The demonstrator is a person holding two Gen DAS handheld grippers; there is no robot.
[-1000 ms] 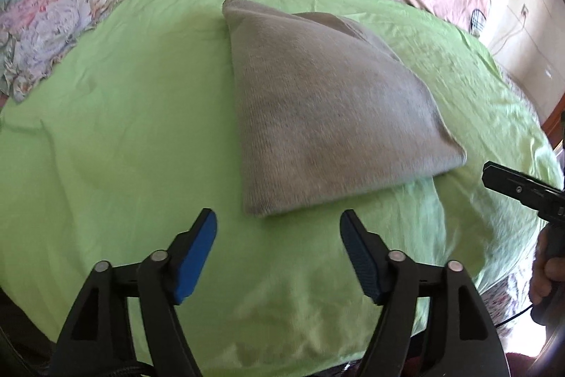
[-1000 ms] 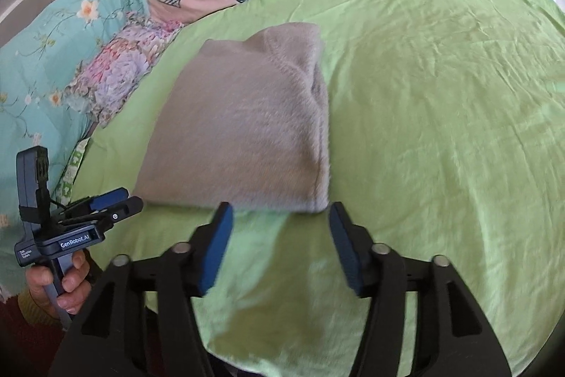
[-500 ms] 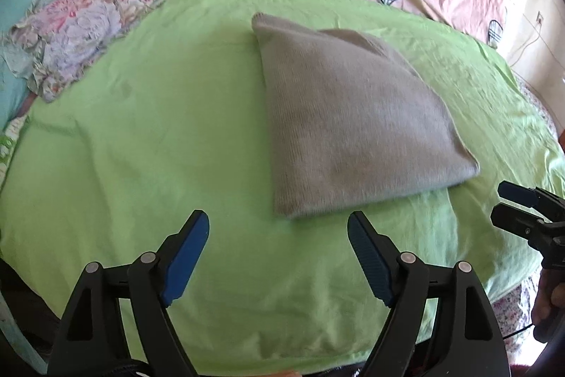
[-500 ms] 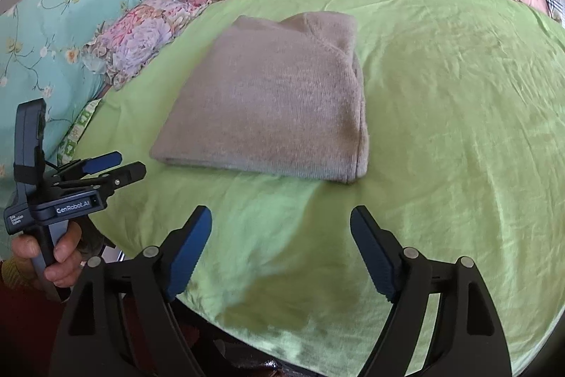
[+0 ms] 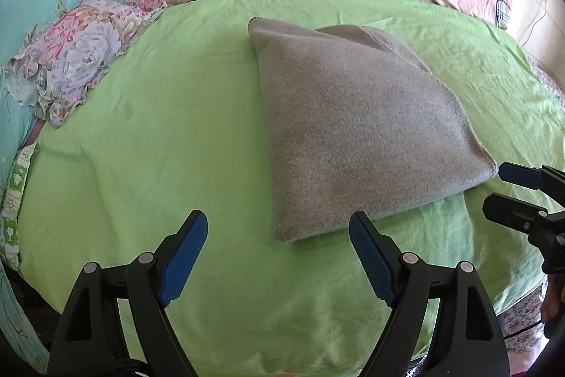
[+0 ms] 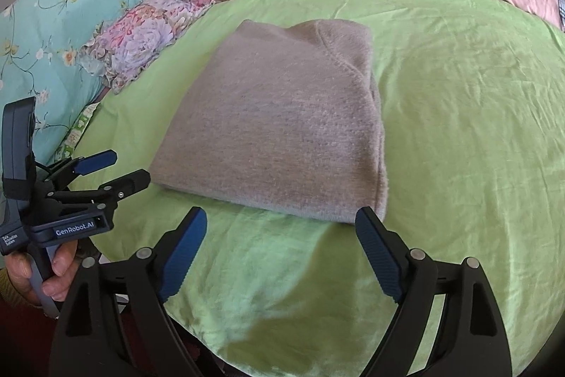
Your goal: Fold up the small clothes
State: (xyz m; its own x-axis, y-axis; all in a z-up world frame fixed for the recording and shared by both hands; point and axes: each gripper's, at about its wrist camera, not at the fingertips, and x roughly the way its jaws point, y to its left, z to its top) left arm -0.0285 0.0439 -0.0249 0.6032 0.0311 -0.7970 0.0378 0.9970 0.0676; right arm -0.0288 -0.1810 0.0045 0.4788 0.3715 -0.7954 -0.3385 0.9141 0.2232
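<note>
Looking down both wrists, I see the grey knitted garment point(image 5: 363, 129) lying folded flat on the green sheet point(image 5: 159, 147), which is my landmark. My left gripper point(image 5: 279, 246) hangs over the sheet's near part, just short of the garment's near corner, jaws spread wide with nothing between them. My right gripper point(image 6: 282, 249) hangs just short of the garment's near edge, jaws opening, nothing between them. A floral cushion point(image 6: 141, 41) lies at the sheet's far left edge.
</note>
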